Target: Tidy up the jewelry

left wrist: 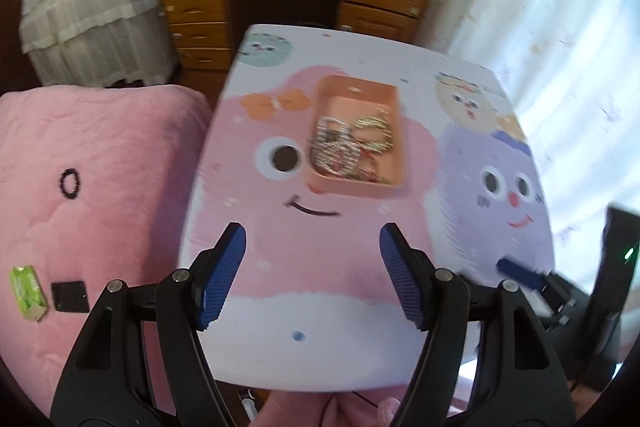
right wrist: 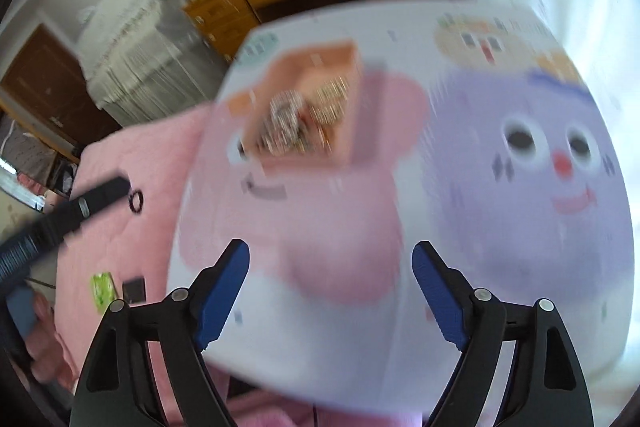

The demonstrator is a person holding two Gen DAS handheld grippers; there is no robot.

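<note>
Tabletop (left wrist: pixel 320 307): tangled silver-gold jewelry (left wrist: pixel 352 147), peach tray (left wrist: pixel 356 91)

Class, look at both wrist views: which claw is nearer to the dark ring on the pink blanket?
Left. The left claw hangs open over the table's near edge, beside the blanket bearing the ring; the right claw is open farther across the table.

1 tray (left wrist: pixel 356 91) – 1 table (left wrist: pixel 340 307) – 1 black ring (left wrist: pixel 70 183) – 2 grippers (left wrist: pixel 312 239).
</note>
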